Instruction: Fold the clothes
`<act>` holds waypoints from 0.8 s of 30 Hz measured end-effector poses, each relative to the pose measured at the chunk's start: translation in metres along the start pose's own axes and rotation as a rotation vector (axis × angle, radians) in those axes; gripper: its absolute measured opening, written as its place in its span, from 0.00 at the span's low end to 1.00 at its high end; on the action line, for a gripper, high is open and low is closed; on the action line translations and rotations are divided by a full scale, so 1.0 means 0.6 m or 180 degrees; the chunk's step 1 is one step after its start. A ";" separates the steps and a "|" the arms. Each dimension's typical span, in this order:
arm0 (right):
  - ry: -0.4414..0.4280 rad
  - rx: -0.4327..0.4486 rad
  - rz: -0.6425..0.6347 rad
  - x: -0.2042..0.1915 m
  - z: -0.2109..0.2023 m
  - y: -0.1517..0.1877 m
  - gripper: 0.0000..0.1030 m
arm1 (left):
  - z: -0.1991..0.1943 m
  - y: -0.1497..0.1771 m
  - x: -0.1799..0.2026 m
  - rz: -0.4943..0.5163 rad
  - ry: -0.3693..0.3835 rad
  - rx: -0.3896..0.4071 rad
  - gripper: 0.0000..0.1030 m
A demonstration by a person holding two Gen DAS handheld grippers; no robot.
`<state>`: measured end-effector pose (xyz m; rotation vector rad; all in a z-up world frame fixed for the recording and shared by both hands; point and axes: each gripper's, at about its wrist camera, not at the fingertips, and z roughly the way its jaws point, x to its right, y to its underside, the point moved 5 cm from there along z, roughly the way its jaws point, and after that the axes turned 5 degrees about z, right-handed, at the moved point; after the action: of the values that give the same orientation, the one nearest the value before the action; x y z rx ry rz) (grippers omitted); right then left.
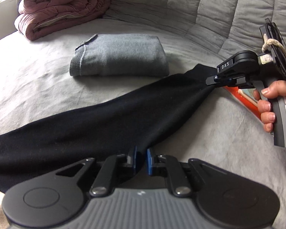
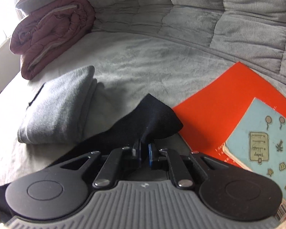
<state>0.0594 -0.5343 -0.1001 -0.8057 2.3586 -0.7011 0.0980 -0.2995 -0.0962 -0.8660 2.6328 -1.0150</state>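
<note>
A black garment (image 1: pixel 89 126) lies stretched across the grey bed cover. My left gripper (image 1: pixel 141 159) is shut on its near edge. My right gripper (image 1: pixel 211 82) is shut on its far corner and holds it a little above the bed. In the right wrist view the right gripper (image 2: pixel 144 152) pinches the black garment (image 2: pixel 154 118), whose corner sticks up past the fingers. A folded grey garment (image 1: pixel 120 56) lies behind the black one; it also shows in the right wrist view (image 2: pixel 61 108).
A folded maroon quilt (image 1: pixel 63 7) sits at the back left. An orange book (image 2: pixel 225 103) with a light blue notebook (image 2: pixel 263 139) on it lies at the right. A quilted grey backrest (image 2: pixel 200 9) runs along the back.
</note>
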 end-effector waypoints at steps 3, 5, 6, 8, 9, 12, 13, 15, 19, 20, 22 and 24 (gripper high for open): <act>-0.0049 -0.0032 0.0005 0.008 0.001 0.003 0.08 | -0.015 -0.001 -0.002 -0.0025 0.0000 0.0078 0.36; -0.0192 -0.0046 0.0212 0.022 -0.006 -0.004 0.17 | -0.028 -0.003 -0.012 -0.0092 -0.0047 0.0185 0.48; -0.0244 -0.0053 0.0309 0.029 -0.009 -0.009 0.23 | -0.035 -0.004 -0.018 -0.0129 -0.0074 0.0242 0.50; -0.0205 0.0040 0.0338 0.039 -0.020 -0.018 0.29 | -0.046 -0.004 -0.034 -0.0257 -0.0209 0.0301 0.54; -0.0184 0.0096 0.0324 0.042 -0.026 -0.022 0.34 | -0.048 -0.003 -0.042 -0.0320 -0.0269 0.0316 0.55; -0.0201 0.0175 0.0279 0.044 -0.039 -0.027 0.37 | -0.050 0.007 -0.062 -0.0478 -0.0536 0.0283 0.57; -0.0227 0.0161 0.0271 0.041 -0.040 -0.028 0.37 | -0.051 0.011 -0.067 -0.0518 -0.0633 0.0265 0.58; -0.0280 0.0134 0.0255 0.036 -0.041 -0.028 0.38 | -0.050 0.021 -0.077 -0.0590 -0.0785 0.0187 0.59; -0.0354 0.0081 0.0156 0.012 -0.044 -0.023 0.41 | -0.056 0.042 -0.090 -0.0716 -0.1023 0.0047 0.59; -0.0368 0.0064 0.0134 0.005 -0.046 -0.021 0.42 | -0.060 0.045 -0.093 -0.0737 -0.1070 0.0026 0.59; -0.0396 0.0030 0.0089 -0.009 -0.049 -0.017 0.43 | -0.068 0.050 -0.098 -0.0779 -0.1165 -0.0015 0.59; -0.0424 -0.0005 0.0045 -0.023 -0.052 -0.013 0.43 | -0.076 0.056 -0.103 -0.0821 -0.1260 -0.0056 0.59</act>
<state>0.0517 -0.5213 -0.0686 -0.8103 2.2436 -0.6204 0.1161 -0.2185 -0.0863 -1.2871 2.2410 -0.7742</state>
